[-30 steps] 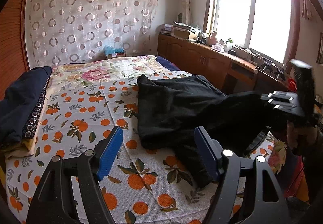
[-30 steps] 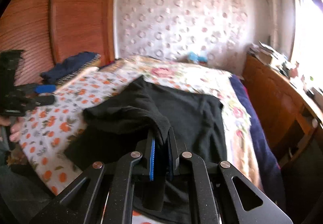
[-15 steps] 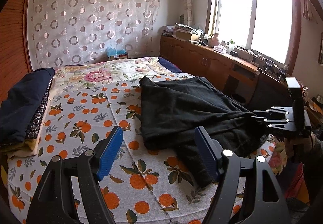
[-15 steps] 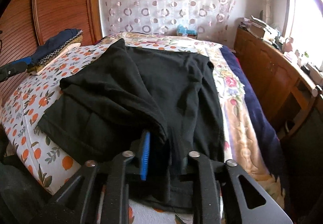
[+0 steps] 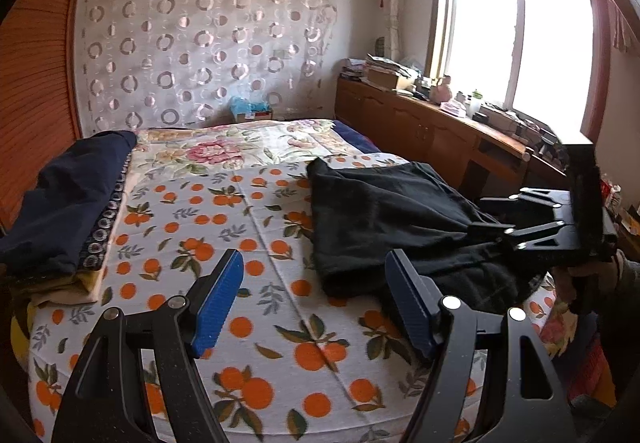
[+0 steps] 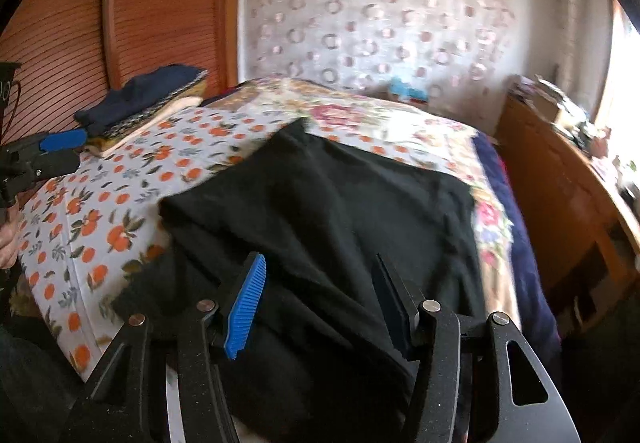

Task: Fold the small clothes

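Note:
A black garment (image 5: pixel 380 215) lies partly folded on the right half of the bed, its near edge hanging toward the bed's corner. In the right wrist view the same garment (image 6: pixel 320 195) fills the middle. My right gripper (image 6: pixel 320 271) hovers over its near part with jaws opening; the cloth lies beneath them and the pads do not press on it. From the left wrist view this right gripper (image 5: pixel 480 215) shows at the garment's right edge, held by a hand. My left gripper (image 5: pixel 314 271) stands open over the orange-print sheet (image 5: pixel 224 227), holding nothing, and appears far left as left gripper (image 6: pixel 68 153).
A stack of folded dark clothes (image 5: pixel 68 203) sits at the bed's left side by the wooden headboard wall; the stack (image 6: pixel 148 99) also shows in the right wrist view. A low wooden cabinet (image 5: pixel 440 139) with clutter runs under the window on the right. A floral quilt (image 5: pixel 240 151) covers the far bed.
The right gripper's jaws, shut on a fold of the black garment, have opened and let it go. The cloth now lies flatter on the bed. The left gripper has stayed put.

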`<state>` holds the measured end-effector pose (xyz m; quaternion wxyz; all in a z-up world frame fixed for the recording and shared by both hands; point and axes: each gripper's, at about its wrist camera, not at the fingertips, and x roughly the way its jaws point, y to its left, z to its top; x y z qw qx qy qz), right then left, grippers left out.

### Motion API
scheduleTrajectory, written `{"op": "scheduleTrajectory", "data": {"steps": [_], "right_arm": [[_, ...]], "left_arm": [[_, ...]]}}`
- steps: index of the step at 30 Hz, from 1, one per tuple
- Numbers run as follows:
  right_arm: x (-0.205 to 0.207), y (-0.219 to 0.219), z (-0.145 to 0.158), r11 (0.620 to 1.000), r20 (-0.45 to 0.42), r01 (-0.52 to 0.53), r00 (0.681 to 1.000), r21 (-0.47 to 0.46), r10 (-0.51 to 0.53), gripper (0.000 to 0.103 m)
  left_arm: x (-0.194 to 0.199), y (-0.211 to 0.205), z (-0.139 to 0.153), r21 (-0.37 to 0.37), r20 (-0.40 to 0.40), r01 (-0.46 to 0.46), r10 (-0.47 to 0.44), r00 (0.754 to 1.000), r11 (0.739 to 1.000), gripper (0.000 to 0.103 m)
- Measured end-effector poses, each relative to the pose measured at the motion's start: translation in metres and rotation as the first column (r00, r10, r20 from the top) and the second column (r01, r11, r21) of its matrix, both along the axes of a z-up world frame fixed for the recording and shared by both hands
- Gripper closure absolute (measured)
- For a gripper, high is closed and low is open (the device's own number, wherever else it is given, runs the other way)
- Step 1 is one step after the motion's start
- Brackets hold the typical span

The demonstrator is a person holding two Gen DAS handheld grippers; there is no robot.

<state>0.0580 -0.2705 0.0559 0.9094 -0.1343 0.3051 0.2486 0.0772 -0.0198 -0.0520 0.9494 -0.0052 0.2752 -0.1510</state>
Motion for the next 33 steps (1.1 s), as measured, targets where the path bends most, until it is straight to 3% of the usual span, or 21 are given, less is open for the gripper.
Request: {"op": "scheduleTrajectory", "data": {"steps": [10,20,28,33], "right_arm": [[0.038,0.077,-0.01,0.989,-0.076,-0.148,0.986,-0.013,0.146,0.046],[0.064,0.135,-0.04,0.958,-0.168,-0.281,0.949,-0.063,0.267,0.046],[0.068,0.159,-0.054,0.942,-0.18,-0.311,0.941,-0.125,0.287,0.046],[0.064,0.155,-0.053,0.941,-0.172,-0.318,0.939,-0.112,0.297,0.046]], "left_arm": [[0.0,0.031,-0.004,-0.012,-0.003,-0.07,0.07,0.998,0.998,0.029],[0.002,0.04,-0.011,-0.01,-0.012,-0.084,0.084,0.996,0.996,0.028],[0.002,0.041,-0.013,-0.007,-0.015,-0.085,0.085,0.996,0.996,0.028],[0.002,0.041,-0.012,-0.004,-0.018,-0.08,0.08,0.997,0.997,0.028]]}}
